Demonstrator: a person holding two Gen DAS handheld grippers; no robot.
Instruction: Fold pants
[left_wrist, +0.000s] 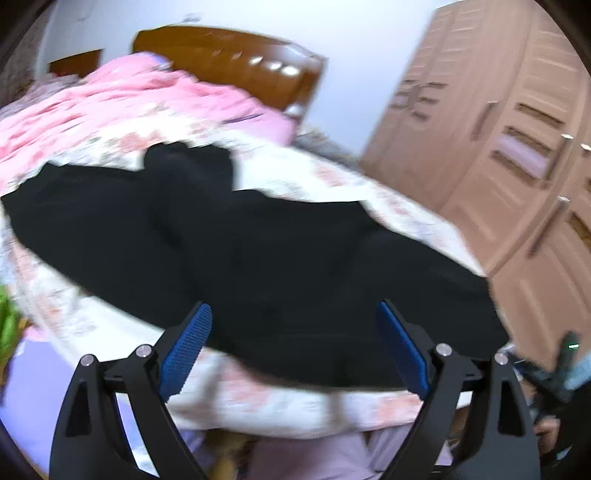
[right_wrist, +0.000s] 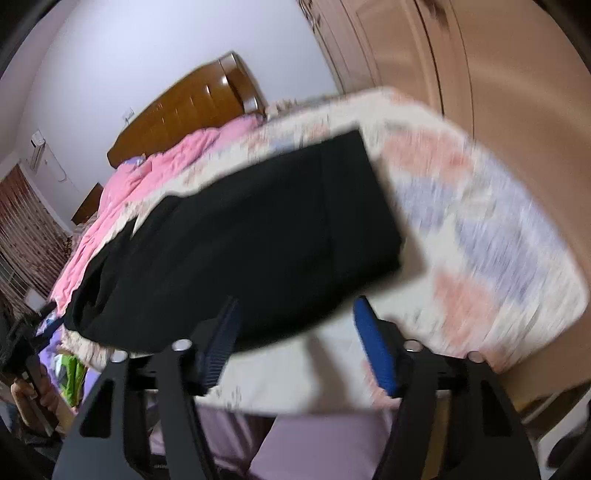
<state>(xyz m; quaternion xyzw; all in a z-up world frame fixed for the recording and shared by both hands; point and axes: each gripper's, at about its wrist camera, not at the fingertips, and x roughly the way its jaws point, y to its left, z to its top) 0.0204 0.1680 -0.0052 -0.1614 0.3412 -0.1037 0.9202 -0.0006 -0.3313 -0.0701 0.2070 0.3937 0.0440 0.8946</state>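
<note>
Left wrist: soft black pants (left_wrist: 258, 251) on floral bedsheet (left_wrist: 295, 402), left tool (left_wrist: 291, 317) and right tool (right_wrist: 295, 314) ribbed-padded, both agape, empty.

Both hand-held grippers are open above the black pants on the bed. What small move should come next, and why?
Probably bring the left hand-held gripper down onto the near edge of the black pants and close on it. Both pairs of jaws stand open with nothing gripped, and the pants lie long across the floral bedsheet, so another fold seems due. The right hand-held gripper could take the same edge.
</note>
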